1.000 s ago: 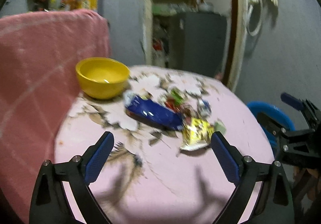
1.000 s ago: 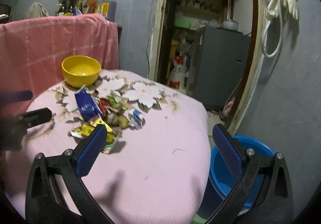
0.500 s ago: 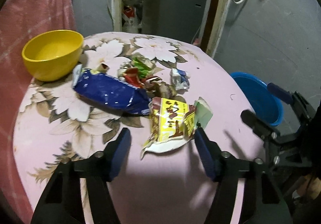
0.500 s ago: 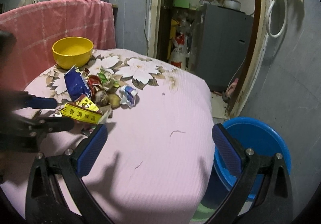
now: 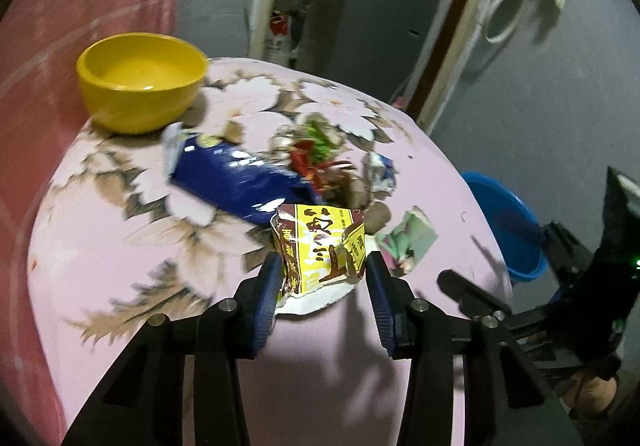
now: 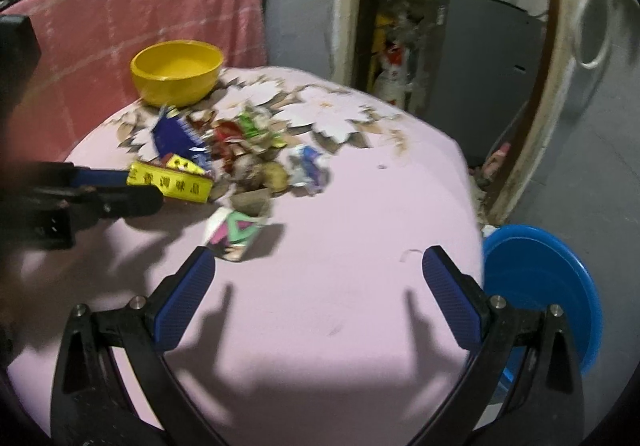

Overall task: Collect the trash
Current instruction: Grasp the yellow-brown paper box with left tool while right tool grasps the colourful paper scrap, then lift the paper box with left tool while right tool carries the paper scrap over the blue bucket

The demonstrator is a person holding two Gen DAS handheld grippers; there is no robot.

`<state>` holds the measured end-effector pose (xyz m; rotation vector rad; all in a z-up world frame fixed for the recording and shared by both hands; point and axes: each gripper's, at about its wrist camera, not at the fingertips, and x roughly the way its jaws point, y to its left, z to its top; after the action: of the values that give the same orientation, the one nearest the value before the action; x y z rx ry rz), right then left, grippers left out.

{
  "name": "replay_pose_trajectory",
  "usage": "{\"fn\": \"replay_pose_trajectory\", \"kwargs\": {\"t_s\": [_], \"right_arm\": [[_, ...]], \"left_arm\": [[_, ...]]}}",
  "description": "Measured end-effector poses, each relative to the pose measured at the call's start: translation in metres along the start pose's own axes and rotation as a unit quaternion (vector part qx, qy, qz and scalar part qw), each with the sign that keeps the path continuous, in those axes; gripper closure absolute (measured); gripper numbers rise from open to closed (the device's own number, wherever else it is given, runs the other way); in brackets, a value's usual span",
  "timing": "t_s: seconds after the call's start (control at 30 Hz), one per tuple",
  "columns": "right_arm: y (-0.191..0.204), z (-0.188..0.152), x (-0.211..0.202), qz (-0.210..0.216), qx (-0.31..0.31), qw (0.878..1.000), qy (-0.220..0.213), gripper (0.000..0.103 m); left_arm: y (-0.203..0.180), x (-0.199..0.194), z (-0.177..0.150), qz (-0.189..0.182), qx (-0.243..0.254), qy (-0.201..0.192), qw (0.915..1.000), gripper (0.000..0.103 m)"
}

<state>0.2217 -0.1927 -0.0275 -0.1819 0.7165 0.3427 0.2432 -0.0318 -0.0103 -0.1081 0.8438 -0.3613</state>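
Your left gripper (image 5: 322,278) is closing its fingers on the yellow seasoning packet (image 5: 320,246) — it sits between the pads, already crumpling, so it is light, soft foil; take it across the middle. Your right gripper (image 6: 318,294) hangs with fingers wide apart and empty, the small green-and-pink wrapper (image 6: 234,234) at its 11 o'clock. Beyond lie the blue snack bag (image 5: 232,182) and the yellow bowl (image 5: 140,86). The tabletop (image 6: 360,206) edge drops at 3 o'clock — there sits the blue basin (image 6: 544,286).

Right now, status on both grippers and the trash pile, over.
Left gripper closing around yellow wrapper. Right gripper open, empty, above the table. Blue bucket beside table edge. Nothing in the way.
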Motion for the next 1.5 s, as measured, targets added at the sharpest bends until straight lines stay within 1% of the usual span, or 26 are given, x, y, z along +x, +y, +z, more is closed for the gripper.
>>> {"fn": "replay_pose_trajectory", "kwargs": {"t_s": [0.07,0.13,0.2,0.3,0.43,0.5,0.53,0.57,0.6,0.67,0.77,0.83,0.93,1.0,1.13,1.2,1.27,1.3,1.37,1.43,1.5], "right_arm": [[0.008,0.004,0.008,0.018,-0.008,1.000,0.015,0.000],[0.015,0.007,0.016,0.024,-0.018,0.999,0.029,0.004],[0.021,0.009,0.025,0.029,-0.024,0.998,0.044,0.013],[0.028,0.014,0.037,0.040,-0.025,0.997,0.066,0.021],[0.031,0.016,0.047,0.050,-0.020,0.995,0.078,0.030],[0.030,0.016,0.050,0.060,-0.012,0.995,0.082,0.038],[0.029,0.016,0.049,0.063,-0.009,0.995,0.083,0.040],[0.027,0.016,0.049,0.066,-0.005,0.994,0.082,0.045],[0.026,0.016,0.048,0.067,-0.002,0.994,0.082,0.053],[0.024,0.016,0.047,0.073,0.008,0.994,0.081,0.063],[0.022,0.015,0.044,0.076,0.016,0.994,0.078,0.065],[0.021,0.014,0.040,0.077,0.019,0.994,0.070,0.065],[0.019,0.013,0.030,0.077,0.026,0.995,0.052,0.065],[0.016,0.014,0.018,0.074,0.033,0.996,0.027,0.065],[0.007,0.016,-0.012,0.059,0.041,0.997,-0.032,0.065],[0.002,0.019,-0.028,0.046,0.040,0.996,-0.064,0.064],[-0.004,0.024,-0.047,0.032,0.040,0.994,-0.098,0.064],[-0.008,0.026,-0.058,0.023,0.039,0.992,-0.119,0.064],[-0.015,0.031,-0.077,0.007,0.039,0.988,-0.151,0.064],[-0.024,0.035,-0.097,-0.010,0.041,0.982,-0.185,0.064],[-0.034,0.039,-0.114,-0.030,0.044,0.975,-0.214,0.064]], "left_arm": [[0.009,-0.009,-0.003,-0.001,-0.019,-0.002,0.9998,0.065],[0.018,-0.016,-0.006,0.002,-0.035,-0.003,0.9994,0.065],[0.023,-0.022,-0.009,0.008,-0.044,-0.004,0.9990,0.065],[0.030,-0.027,-0.014,0.017,-0.056,-0.005,0.9983,0.065],[0.030,-0.029,-0.017,0.017,-0.052,-0.002,0.9985,0.065],[0.027,-0.026,-0.016,0.020,-0.049,0.003,0.9986,0.065],[0.027,-0.024,-0.016,0.021,-0.049,0.004,0.9986,0.065],[0.026,-0.023,-0.015,0.021,-0.050,0.005,0.9985,0.065],[0.028,-0.022,-0.014,0.020,-0.050,0.007,0.9985,0.064],[0.029,-0.019,-0.013,0.020,-0.050,0.014,0.9984,0.064],[0.027,-0.016,-0.012,0.025,-0.046,0.022,0.9984,0.064],[0.026,-0.017,-0.012,0.023,-0.045,0.019,0.9985,0.064],[0.025,-0.018,-0.013,0.014,-0.053,0.016,0.9984,0.065],[0.021,-0.020,-0.013,0.005,-0.055,0.005,0.9985,0.065],[0.003,-0.031,-0.008,-0.004,-0.044,-0.037,0.9983,0.065],[-0.009,-0.039,-0.003,-0.010,-0.036,-0.066,0.9971,0.065],[-0.023,-0.047,0.005,-0.017,-0.028,-0.098,0.9947,0.065],[-0.032,-0.052,0.009,-0.022,-0.022,-0.119,0.9924,0.065],[-0.045,-0.057,0.016,-0.028,-0.012,-0.148,0.9885,0.065],[-0.064,-0.065,0.025,-0.038,0.005,-0.189,0.9812,0.065],[-0.076,-0.070,0.033,-0.044,0.015,-0.215,0.9755,0.065]]}}
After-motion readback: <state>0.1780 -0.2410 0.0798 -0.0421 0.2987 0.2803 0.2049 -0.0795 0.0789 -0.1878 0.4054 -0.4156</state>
